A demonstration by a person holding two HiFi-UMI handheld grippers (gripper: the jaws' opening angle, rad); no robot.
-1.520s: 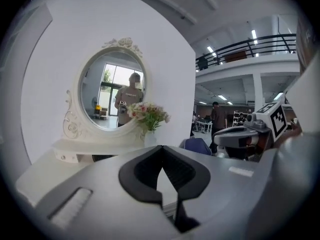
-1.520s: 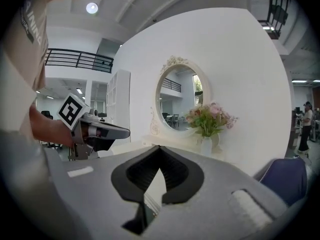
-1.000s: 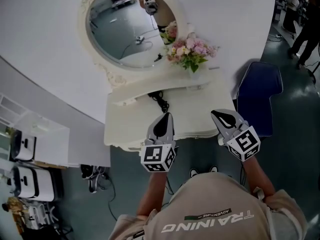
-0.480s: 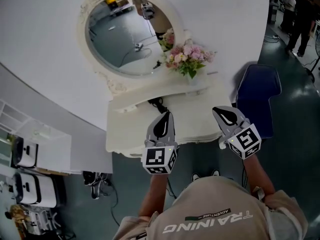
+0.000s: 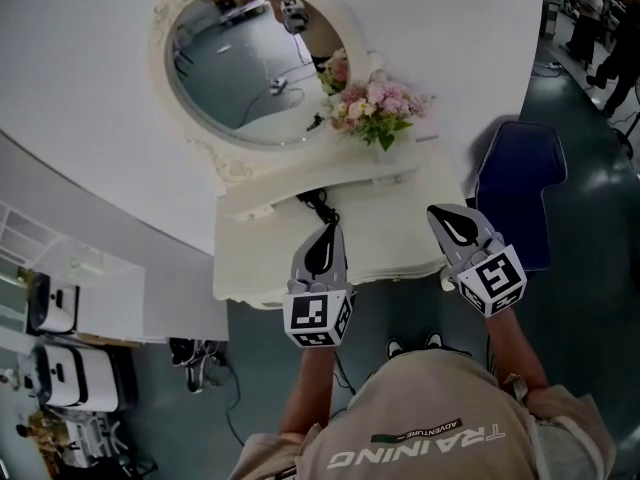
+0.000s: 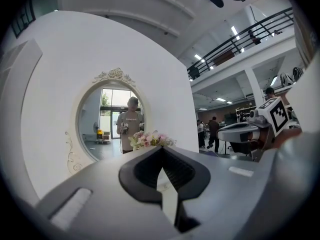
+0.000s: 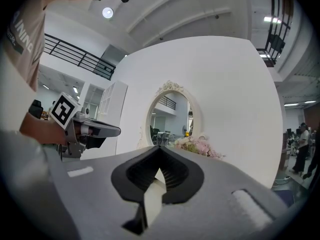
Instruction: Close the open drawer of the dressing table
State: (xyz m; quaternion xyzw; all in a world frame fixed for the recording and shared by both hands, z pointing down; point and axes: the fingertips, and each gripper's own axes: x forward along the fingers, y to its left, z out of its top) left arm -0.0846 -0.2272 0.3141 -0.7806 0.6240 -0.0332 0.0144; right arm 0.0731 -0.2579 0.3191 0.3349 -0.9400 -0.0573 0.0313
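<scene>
The white dressing table (image 5: 260, 248) stands against the curved wall under an oval mirror (image 5: 240, 68). From above, the tabletop hides the drawer front, so I cannot tell how it stands. My left gripper (image 5: 328, 230) hangs over the middle of the table's front edge, jaws shut with nothing held. My right gripper (image 5: 445, 213) hovers at the table's right front corner, also shut and empty. In the left gripper view my left gripper (image 6: 161, 154) points at the mirror and the flowers (image 6: 148, 140). In the right gripper view my right gripper (image 7: 160, 156) faces the mirror (image 7: 172, 116).
A pink flower bouquet (image 5: 378, 103) stands at the table's back right, and a black cable (image 5: 318, 205) lies on top near the left gripper. A dark blue chair (image 5: 520, 188) is right of the table. White shelves (image 5: 60, 298) stand at the left. A person (image 5: 620, 58) stands far right.
Both grippers have stayed nearly where they were over the table's front edge, still shut. The head view has shifted slightly.
</scene>
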